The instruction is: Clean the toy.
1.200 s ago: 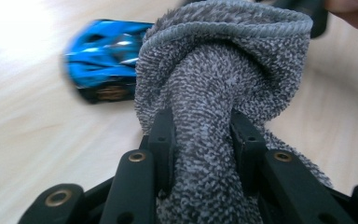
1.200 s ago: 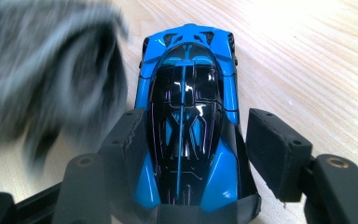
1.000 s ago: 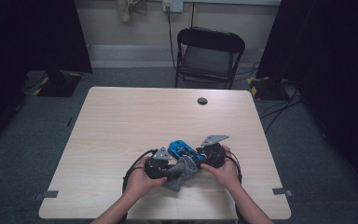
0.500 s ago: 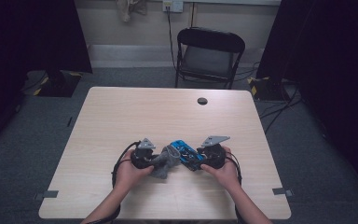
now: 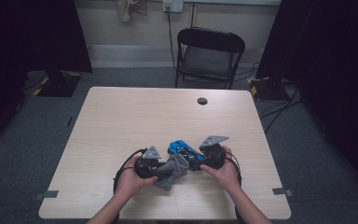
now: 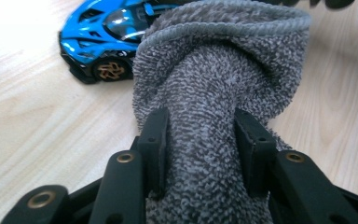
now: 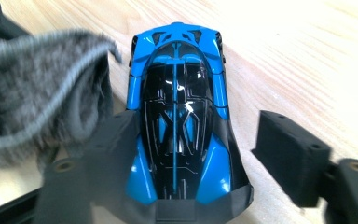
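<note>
While the left gripper (image 6: 200,140) clamps a grey cloth (image 6: 214,84) beside the blue toy car (image 7: 182,121), the right gripper (image 7: 205,154), jaws just widening off the car, risks letting it roll across the bench (image 5: 135,116).

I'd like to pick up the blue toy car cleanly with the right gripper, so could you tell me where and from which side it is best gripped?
Probably across the blue toy car at its narrow middle, coming in from its tail along its length, as the right gripper sits now. Its long flanks give the pads facing surfaces. The jaws have just been opening; the right pad stands clear of the flank. The grey towel crowds one side.
</note>
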A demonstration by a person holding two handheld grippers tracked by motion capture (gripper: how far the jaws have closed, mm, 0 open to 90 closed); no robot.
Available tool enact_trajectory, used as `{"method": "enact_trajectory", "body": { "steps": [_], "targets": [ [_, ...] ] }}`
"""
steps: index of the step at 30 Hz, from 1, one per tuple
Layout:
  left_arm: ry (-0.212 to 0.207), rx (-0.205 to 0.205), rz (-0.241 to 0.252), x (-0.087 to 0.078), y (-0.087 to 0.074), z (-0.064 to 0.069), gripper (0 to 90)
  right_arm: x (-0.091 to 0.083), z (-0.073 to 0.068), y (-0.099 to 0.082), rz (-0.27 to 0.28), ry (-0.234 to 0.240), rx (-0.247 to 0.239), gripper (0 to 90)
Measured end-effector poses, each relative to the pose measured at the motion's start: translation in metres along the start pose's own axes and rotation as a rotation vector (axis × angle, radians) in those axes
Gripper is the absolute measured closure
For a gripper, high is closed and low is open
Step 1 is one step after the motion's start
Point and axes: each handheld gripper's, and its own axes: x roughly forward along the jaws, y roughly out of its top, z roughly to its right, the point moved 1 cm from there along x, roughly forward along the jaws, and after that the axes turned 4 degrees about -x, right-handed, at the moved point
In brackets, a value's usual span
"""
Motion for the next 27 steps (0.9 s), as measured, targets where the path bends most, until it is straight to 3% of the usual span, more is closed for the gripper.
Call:
{"method": "enact_trajectory", "body": {
  "steps": [6, 13, 14, 16, 22, 27],
  "targets": [
    [0.024, 0.027, 0.007, -0.001, -0.003, 0.000, 33.8, -0.008, 0.001, 0.011, 0.019, 0.015, -0.013, 25.9],
    [0.027, 0.036, 0.036, -0.017, -0.002, -0.001, 28.2, -0.020, -0.005, 0.030, 0.065, 0.046, -0.059, 24.9],
    [0.036, 0.051, 0.035, -0.025, -0.003, -0.001, 28.0, -0.023, -0.010, 0.036, 0.085, 0.084, -0.064, 25.8],
    [0.043, 0.050, 0.044, -0.029, -0.004, -0.002, 28.0, -0.023, -0.016, 0.042, 0.096, 0.103, -0.080, 25.7],
    [0.109, -0.031, 0.088, -0.057, -0.022, -0.019, 28.0, -0.014, -0.044, 0.053, 0.102, 0.193, -0.128, 27.7],
    [0.118, -0.066, 0.099, -0.066, -0.031, -0.026, 27.7, 0.001, -0.071, 0.056, 0.079, 0.272, -0.192, 29.0]
  ]
}}
